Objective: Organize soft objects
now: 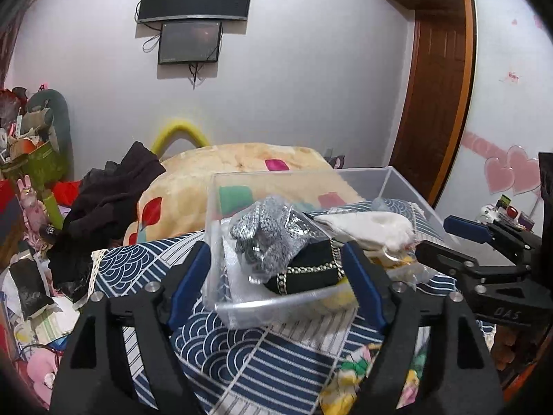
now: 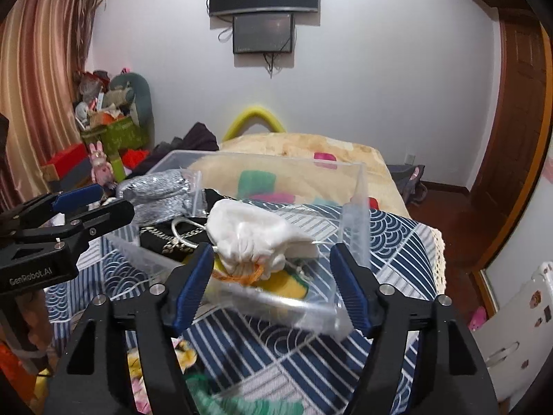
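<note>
A clear plastic box [image 1: 276, 306] [image 2: 276, 299] stands on a blue wave-patterned cloth [image 1: 242, 356] [image 2: 390, 242]. It holds a grey knitted item in a clear bag [image 1: 266, 238] [image 2: 155, 190], a black pouch with a chain [image 1: 307, 269] [image 2: 159, 238], a white soft item [image 1: 369, 224] [image 2: 249, 235] and a yellow item [image 2: 290, 282]. My left gripper [image 1: 276, 273] is open, its fingers on either side of the box's near left corner. My right gripper [image 2: 271, 276] is open and straddles the box's near right part; it also shows in the left wrist view [image 1: 452, 238].
A beige blanket with coloured patches [image 1: 242, 166] [image 2: 293, 152] lies behind the box. Dark clothes [image 1: 110, 200] are heaped at the left. Clutter and toys [image 1: 31, 159] fill the far left. A wooden door [image 2: 518, 103] and bare floor [image 2: 459, 224] are at the right.
</note>
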Tool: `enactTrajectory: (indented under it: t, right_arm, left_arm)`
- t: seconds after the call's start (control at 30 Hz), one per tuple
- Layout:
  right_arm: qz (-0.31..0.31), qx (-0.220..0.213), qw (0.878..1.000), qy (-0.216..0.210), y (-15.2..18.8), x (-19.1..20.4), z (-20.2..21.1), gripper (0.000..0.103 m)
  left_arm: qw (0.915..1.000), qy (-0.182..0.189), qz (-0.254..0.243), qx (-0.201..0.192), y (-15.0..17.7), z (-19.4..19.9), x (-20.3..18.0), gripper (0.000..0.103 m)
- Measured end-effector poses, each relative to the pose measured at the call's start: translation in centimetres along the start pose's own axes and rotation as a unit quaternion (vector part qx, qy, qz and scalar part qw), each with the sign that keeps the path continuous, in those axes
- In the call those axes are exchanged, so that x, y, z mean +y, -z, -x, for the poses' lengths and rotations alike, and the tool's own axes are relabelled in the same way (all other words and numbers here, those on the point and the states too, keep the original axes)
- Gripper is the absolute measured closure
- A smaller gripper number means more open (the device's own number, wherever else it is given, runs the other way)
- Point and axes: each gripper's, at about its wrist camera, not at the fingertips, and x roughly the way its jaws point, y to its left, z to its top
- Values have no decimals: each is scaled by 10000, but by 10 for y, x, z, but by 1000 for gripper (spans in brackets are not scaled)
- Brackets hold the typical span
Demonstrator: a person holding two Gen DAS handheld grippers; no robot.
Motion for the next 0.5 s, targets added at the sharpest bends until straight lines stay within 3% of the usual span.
enactTrajectory:
  t: [0.07, 0.23, 0.37, 0.5]
  right_arm:
    - [-122, -40, 9998, -154, 4, -2, 7, 26]
    - [-127, -166, 9998, 21, 21, 0, 24, 25]
    - [-306, 38, 9995, -10, 42, -3, 23, 25]
    - [-432, 388, 9983, -91, 63, -2, 14, 25]
  left_arm:
    - [9999, 116, 82, -42, 4, 9, 2, 17]
    - [9997, 201, 158, -1, 21, 22, 2, 16]
    - [9999, 78, 9, 117, 39, 25, -3, 16]
    - [9989, 220, 50, 402, 58, 22, -6, 16]
